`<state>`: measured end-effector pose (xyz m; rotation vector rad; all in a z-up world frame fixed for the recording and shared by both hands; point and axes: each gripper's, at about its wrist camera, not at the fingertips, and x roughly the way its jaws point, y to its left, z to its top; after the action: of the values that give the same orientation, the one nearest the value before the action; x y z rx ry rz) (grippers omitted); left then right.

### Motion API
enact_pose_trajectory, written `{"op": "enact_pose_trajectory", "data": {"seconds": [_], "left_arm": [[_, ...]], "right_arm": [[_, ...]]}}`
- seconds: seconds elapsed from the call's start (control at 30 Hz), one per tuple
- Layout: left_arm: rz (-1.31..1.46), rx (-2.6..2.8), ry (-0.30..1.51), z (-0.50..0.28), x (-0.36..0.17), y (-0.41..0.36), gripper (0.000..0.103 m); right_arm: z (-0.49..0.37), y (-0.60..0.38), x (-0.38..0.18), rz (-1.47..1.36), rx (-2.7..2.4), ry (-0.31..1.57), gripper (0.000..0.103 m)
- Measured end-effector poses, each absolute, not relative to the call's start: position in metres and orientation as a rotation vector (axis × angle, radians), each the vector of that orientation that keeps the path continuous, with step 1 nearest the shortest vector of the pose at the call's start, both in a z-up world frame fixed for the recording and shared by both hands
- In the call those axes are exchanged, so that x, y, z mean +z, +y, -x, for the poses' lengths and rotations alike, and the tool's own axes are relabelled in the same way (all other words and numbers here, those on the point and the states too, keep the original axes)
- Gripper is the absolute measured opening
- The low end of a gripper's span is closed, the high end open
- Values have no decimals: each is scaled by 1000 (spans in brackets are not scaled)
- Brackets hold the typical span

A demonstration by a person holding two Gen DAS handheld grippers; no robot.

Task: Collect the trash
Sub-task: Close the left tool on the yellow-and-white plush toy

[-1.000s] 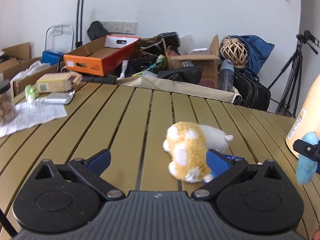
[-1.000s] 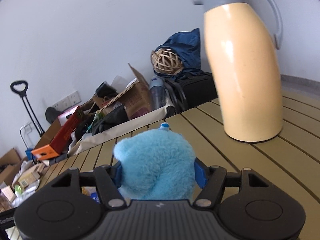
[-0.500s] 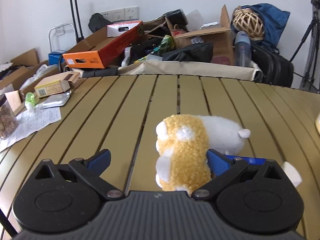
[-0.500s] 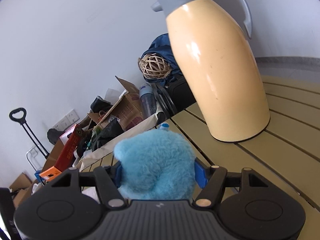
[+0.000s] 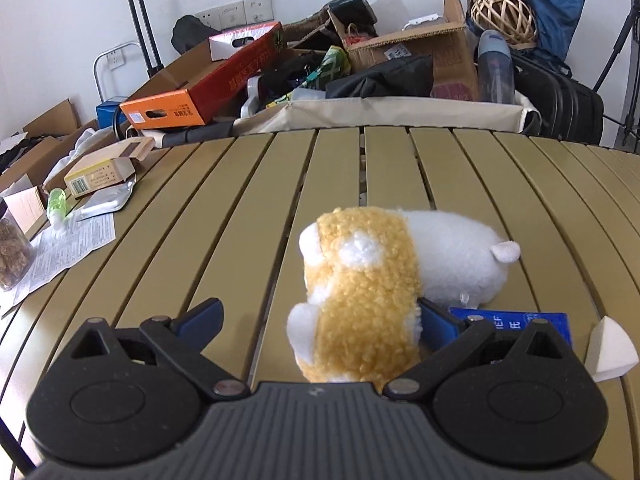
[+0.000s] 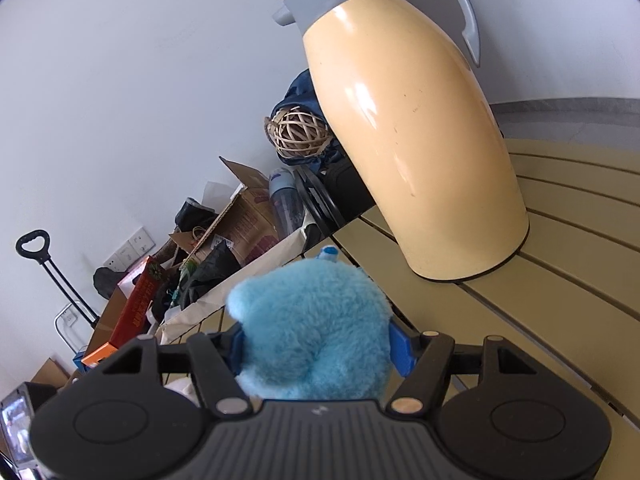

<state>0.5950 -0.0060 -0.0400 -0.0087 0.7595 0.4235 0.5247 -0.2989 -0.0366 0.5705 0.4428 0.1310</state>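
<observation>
A yellow-and-white plush toy (image 5: 360,292) lies on the slatted olive table (image 5: 224,216). My left gripper (image 5: 320,316) is open around it. The right finger (image 5: 438,322) sits against the toy's side and the left finger (image 5: 202,314) stands well apart. A blue packet (image 5: 516,320) and a white wedge-shaped scrap (image 5: 610,354) lie just right of the toy. In the right wrist view my right gripper (image 6: 318,346) is shut on a fluffy light-blue plush toy (image 6: 312,328), held above the table.
A tall cream thermos jug (image 6: 408,132) stands close ahead of the right gripper. At the table's left lie a printed sheet (image 5: 68,244), a small box (image 5: 100,174), a green bottle (image 5: 56,204) and a snack jar (image 5: 14,252). Behind the far edge a cart (image 5: 400,114) holds boxes and bags.
My left gripper has come closer to the yellow-and-white toy, which now lies between its fingers. The right gripper has rolled, so the thermos looks tilted; it still holds the blue toy.
</observation>
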Motion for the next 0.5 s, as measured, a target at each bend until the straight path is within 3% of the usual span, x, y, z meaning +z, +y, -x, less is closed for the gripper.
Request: {"op": "enact_pose_trajectory", "data": {"seconds": [0.1, 0.2, 0.5], "left_arm": [[19, 406, 782, -597, -42, -5, 87], [15, 350, 772, -594, -40, -10, 55], [-16, 365, 705, -578, -26, -15, 53]], "right_arm": [[-525, -300, -38, -574, 135, 445, 66], [-524, -299, -37, -579, 144, 444, 66], [-520, -297, -34, -587, 172, 447, 66]]}}
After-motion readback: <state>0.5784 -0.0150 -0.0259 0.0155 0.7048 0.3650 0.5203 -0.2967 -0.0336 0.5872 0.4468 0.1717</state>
